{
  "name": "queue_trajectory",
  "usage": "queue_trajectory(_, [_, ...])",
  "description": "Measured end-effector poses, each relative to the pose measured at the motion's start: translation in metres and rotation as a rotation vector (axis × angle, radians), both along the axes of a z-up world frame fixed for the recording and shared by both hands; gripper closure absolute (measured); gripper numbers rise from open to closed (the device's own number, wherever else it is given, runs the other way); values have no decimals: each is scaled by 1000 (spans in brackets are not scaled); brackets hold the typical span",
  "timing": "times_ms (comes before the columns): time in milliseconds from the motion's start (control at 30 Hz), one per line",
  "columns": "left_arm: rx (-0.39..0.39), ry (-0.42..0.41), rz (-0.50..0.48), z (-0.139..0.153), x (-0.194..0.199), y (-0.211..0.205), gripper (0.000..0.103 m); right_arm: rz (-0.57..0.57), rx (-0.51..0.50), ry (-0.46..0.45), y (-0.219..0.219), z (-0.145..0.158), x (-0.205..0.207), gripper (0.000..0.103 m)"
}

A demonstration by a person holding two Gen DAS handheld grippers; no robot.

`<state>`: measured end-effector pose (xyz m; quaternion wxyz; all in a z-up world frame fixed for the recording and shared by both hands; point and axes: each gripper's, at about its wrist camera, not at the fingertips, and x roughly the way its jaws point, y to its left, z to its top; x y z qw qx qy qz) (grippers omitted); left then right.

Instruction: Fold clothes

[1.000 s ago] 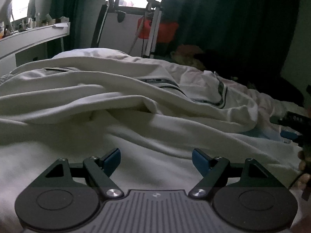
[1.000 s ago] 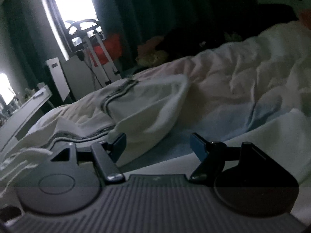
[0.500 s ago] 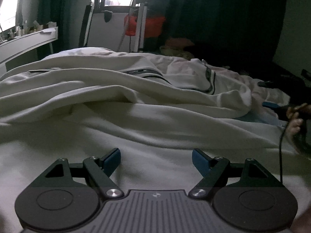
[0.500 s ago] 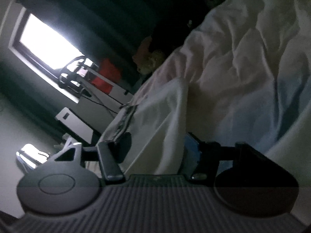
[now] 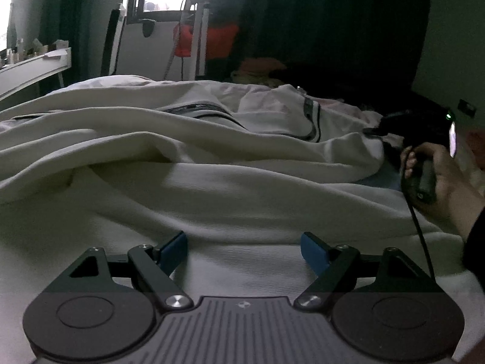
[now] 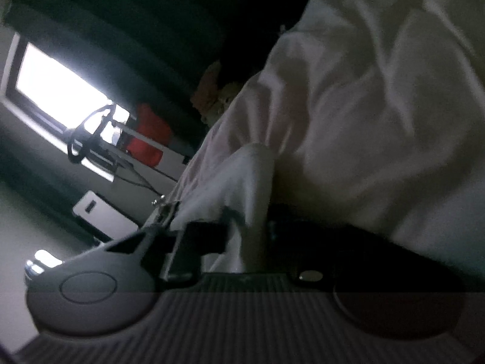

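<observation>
Cloth is what I'm handling: a cream jacket [image 5: 188, 151] is lying rumpled across the bed [image 6: 379, 97]. My right fingers [image 6: 247, 236] are clamping a fold of its edge, while my left fingers [image 5: 242, 247] are hovering spread wide over the near fabric, gripping nothing. I'm starting a fold; next I probably need the left to pinch a matching corner. No writing is showing clearly enough to read.

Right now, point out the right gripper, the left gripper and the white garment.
right gripper [image 6: 247, 236], right wrist view, between its tips, shut on a fold of cloth.
left gripper [image 5: 244, 250], left wrist view, open gap between the blue pads.
white garment [image 5: 212, 188], left wrist view, its broad front fold.
</observation>
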<state>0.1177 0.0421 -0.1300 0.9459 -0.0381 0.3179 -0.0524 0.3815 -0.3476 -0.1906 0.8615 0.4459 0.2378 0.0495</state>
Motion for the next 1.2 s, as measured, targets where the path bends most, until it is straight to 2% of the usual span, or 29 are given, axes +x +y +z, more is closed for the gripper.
queue_trajectory(167, [16,-4,-2,-1,0,-2,19,-99,-77,-106,0,30,-20,97])
queue_trajectory(333, [-8,-15,1,4,-6,2,19,-337,-251,-211,-11,72,-66,98])
queue_trajectory(433, [-7,-34,-6,9,-11,3,19,-411,-341,-156,-18,79,-84,98])
queue_trajectory(633, [3,-60,-19,16,-19,2,19,-396,-381,32,-34,56,-108,97])
queue_trajectory(733, [4,-71,-25,21,-22,1,19,-400,-419,30,-38,57,-128,98])
queue_trajectory(833, [4,-79,-33,24,-25,0,19,-456,-442,28,-46,65,-148,98])
queue_trajectory(900, [5,-78,-39,24,-27,0,19,-477,-460,102,-48,61,-153,98])
queue_trajectory(1000, [11,-75,-46,24,-27,-2,19,-390,-498,252,-45,39,-148,96])
queue_trajectory(1033, [16,-77,-47,24,-26,-3,19,-362,-509,284,-44,34,-147,95])
queue_trajectory(1133, [33,-92,-45,24,-28,-5,19,-339,-533,284,-40,44,-157,88])
queue_trajectory(1200, [39,-102,-45,25,-30,-6,19,-310,-531,274,-36,55,-167,72])
